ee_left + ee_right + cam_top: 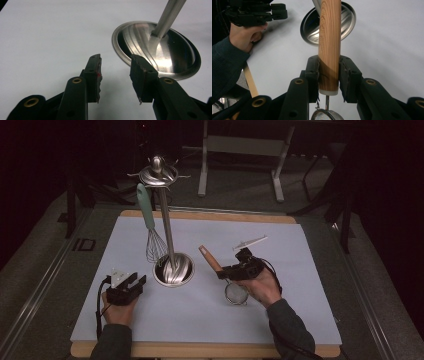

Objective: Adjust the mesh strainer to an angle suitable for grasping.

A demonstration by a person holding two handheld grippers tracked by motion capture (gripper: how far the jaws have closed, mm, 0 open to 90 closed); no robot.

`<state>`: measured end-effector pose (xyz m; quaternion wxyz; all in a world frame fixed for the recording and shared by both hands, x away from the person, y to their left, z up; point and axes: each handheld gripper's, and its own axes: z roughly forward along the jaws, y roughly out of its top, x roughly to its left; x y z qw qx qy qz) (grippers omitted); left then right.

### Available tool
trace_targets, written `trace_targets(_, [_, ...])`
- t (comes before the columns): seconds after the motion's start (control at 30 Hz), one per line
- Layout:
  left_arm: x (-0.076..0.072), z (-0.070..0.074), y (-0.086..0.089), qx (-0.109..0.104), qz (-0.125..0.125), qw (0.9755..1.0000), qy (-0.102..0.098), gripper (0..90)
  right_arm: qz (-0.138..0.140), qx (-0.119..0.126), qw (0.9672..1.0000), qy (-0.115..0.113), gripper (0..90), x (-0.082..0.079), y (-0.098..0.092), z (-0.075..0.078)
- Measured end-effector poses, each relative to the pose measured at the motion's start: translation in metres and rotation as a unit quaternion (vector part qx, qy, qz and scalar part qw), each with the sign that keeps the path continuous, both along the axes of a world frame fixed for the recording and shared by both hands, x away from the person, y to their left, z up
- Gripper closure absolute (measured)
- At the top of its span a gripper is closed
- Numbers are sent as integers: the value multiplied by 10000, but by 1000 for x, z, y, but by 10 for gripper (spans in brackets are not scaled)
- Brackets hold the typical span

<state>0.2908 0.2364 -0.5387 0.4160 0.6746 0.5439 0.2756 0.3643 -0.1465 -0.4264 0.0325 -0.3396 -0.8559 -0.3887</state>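
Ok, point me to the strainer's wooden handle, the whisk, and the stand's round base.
strainer's wooden handle [329, 45], right gripper view, mid-handle above the tongs.
whisk [155, 245], high view, on its wire head.
stand's round base [175, 57], left gripper view, bare metal right of the pole.

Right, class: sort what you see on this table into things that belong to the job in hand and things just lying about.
In the job:
- strainer, wooden handle clamped in the right claw
- utensil stand, likely where it will hang

Lying about:
- whisk, already hanging on the stand
- small metal tool on the mat
- left claw, open and idle beside the stand's base
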Motion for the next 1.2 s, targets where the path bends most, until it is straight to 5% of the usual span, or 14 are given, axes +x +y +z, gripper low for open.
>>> trace_targets(1.2, [1,0,-1,15,-7,10000,37,611,152,366,9985,-367,708,-3,4,27])
